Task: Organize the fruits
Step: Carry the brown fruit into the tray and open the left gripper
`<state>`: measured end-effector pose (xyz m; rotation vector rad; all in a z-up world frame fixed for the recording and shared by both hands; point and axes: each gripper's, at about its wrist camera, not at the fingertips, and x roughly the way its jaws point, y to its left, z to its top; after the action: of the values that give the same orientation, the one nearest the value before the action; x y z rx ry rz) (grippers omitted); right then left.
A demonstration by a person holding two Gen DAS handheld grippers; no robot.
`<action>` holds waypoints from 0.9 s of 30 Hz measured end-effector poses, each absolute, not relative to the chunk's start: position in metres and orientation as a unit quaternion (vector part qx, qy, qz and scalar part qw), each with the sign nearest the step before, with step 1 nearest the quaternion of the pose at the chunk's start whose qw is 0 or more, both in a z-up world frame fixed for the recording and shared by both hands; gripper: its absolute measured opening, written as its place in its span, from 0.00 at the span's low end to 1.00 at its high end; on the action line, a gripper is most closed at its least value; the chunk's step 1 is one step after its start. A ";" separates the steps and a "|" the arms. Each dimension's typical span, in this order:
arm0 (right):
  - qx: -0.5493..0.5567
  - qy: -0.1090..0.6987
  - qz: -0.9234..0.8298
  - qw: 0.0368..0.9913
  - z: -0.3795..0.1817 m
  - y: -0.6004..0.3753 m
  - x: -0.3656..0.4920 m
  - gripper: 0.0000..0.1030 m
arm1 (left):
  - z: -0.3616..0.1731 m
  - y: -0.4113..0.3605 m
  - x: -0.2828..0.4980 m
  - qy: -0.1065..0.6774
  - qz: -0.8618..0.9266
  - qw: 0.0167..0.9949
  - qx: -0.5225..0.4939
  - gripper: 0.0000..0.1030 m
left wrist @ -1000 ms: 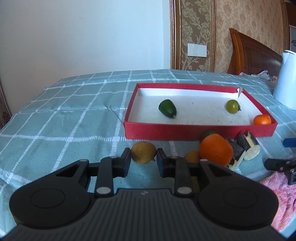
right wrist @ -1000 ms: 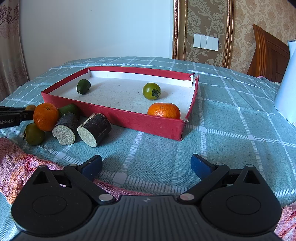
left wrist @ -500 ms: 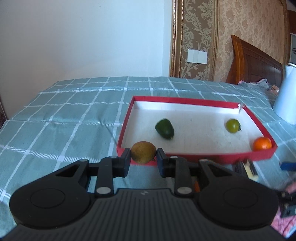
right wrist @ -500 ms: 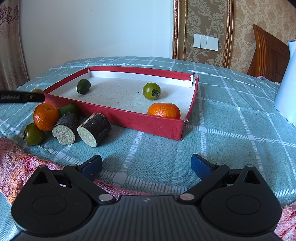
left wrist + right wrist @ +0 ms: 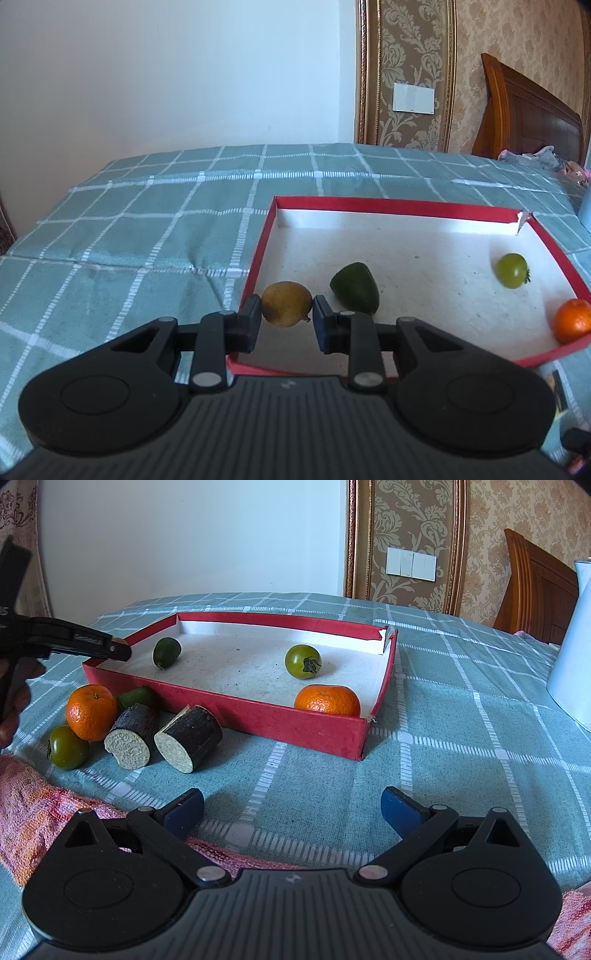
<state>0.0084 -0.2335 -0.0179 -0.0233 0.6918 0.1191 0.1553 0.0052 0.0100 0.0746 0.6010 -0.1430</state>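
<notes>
My left claw (image 5: 287,319) pinched a yellow-brown fruit (image 5: 286,303) over the near left corner of the red box (image 5: 391,205), a dark green fruit (image 5: 355,287) just beyond my right finger, while my right claw (image 5: 291,809) hung spread above the checked cloth (image 5: 461,738).

Soft daylight fills both views — bright and even, with no harsh glare. Inside the red box (image 5: 258,720) the fruit cast faint shadows on the white floor, and its far wall (image 5: 391,221) shades a thin strip. Fisheye bending curves the checked cloth (image 5: 147,229) and the gold frame (image 5: 402,539) away from the box. The picture corners go dark — vignetted. Left of the box, the hand (image 5: 14,698) is blurred.
</notes>
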 end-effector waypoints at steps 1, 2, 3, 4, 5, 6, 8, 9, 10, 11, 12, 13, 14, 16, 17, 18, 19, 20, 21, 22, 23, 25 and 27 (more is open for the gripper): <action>-0.011 0.339 0.058 0.939 -0.018 -0.234 0.008 1.00 | 0.008 0.005 0.158 0.298 -0.071 0.951 0.037 0.26; -0.011 0.339 0.058 0.939 -0.018 -0.234 0.008 1.00 | 0.007 0.004 0.159 0.295 -0.072 0.952 0.039 0.26; -0.011 0.339 0.058 0.939 -0.018 -0.234 0.008 1.00 | 0.006 0.002 0.160 0.294 -0.073 0.952 0.041 0.26; -0.011 0.339 0.058 0.939 -0.018 -0.234 0.008 1.00 | 0.005 0.001 0.161 0.296 -0.074 0.951 0.041 0.26; -0.011 0.339 0.058 0.939 -0.018 -0.234 0.008 1.00 | 0.004 0.001 0.163 0.298 -0.074 0.951 0.039 0.26; -0.012 0.339 0.058 0.939 -0.018 -0.234 0.008 1.00 | 0.003 0.001 0.164 0.299 -0.075 0.951 0.037 0.26; -0.012 0.339 0.058 0.939 -0.018 -0.234 0.008 1.00 | 0.001 0.000 0.166 0.298 -0.076 0.951 0.037 0.26; -0.012 0.339 0.058 0.939 -0.018 -0.234 0.008 1.00 | 0.001 -0.001 0.166 0.298 -0.077 0.951 0.039 0.26; -0.012 0.339 0.058 0.939 -0.018 -0.234 0.008 1.00 | 0.000 -0.002 0.167 0.299 -0.078 0.950 0.040 0.26; -0.012 0.339 0.058 0.939 -0.018 -0.234 0.008 1.00 | 0.000 -0.002 0.167 0.299 -0.078 0.950 0.040 0.26; -0.012 0.339 0.058 0.939 -0.018 -0.234 0.008 1.00 | -0.001 -0.003 0.168 0.300 -0.079 0.950 0.040 0.26; -0.012 0.339 0.058 0.939 -0.018 -0.234 0.008 1.00 | -0.002 -0.003 0.169 0.302 -0.079 0.949 0.039 0.27; -0.012 0.339 0.058 0.939 -0.018 -0.234 0.008 1.00 | -0.002 -0.003 0.169 0.301 -0.078 0.950 0.041 0.27; -0.012 0.339 0.058 0.939 -0.018 -0.234 0.008 1.00 | -0.002 -0.005 0.169 0.300 -0.077 0.950 0.044 0.27; -0.012 0.339 0.058 0.939 -0.018 -0.234 0.008 1.00 | -0.002 -0.005 0.169 0.300 -0.077 0.950 0.045 0.27; -0.012 0.339 0.058 0.939 -0.018 -0.234 0.008 1.00 | -0.002 -0.004 0.169 0.301 -0.077 0.950 0.045 0.27; -0.012 0.339 0.058 0.939 -0.018 -0.234 0.008 1.00 | -0.002 -0.004 0.169 0.300 -0.077 0.950 0.044 0.27; -0.012 0.339 0.058 0.939 -0.018 -0.234 0.008 1.00 | -0.002 -0.004 0.169 0.300 -0.077 0.950 0.044 0.27; -0.012 0.339 0.058 0.939 -0.018 -0.234 0.008 1.00 | -0.002 -0.004 0.169 0.300 -0.076 0.950 0.045 0.27; -0.012 0.339 0.058 0.939 -0.018 -0.234 0.008 1.00 | -0.002 -0.005 0.168 0.301 -0.077 0.949 0.046 0.28; -0.012 0.339 0.058 0.939 -0.018 -0.234 0.008 1.00 | -0.002 -0.005 0.168 0.302 -0.078 0.949 0.048 0.29; -0.012 0.339 0.058 0.939 -0.018 -0.234 0.008 1.00 | -0.002 -0.006 0.166 0.302 -0.079 0.949 0.050 0.34; -0.012 0.339 0.059 0.939 -0.018 -0.234 0.008 1.00 | 0.000 -0.007 0.163 0.298 -0.077 0.950 0.053 0.42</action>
<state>0.0085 -0.2336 -0.0180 -0.0236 0.6915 0.1194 0.1630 -0.0068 0.0002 0.1072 0.6069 -0.1567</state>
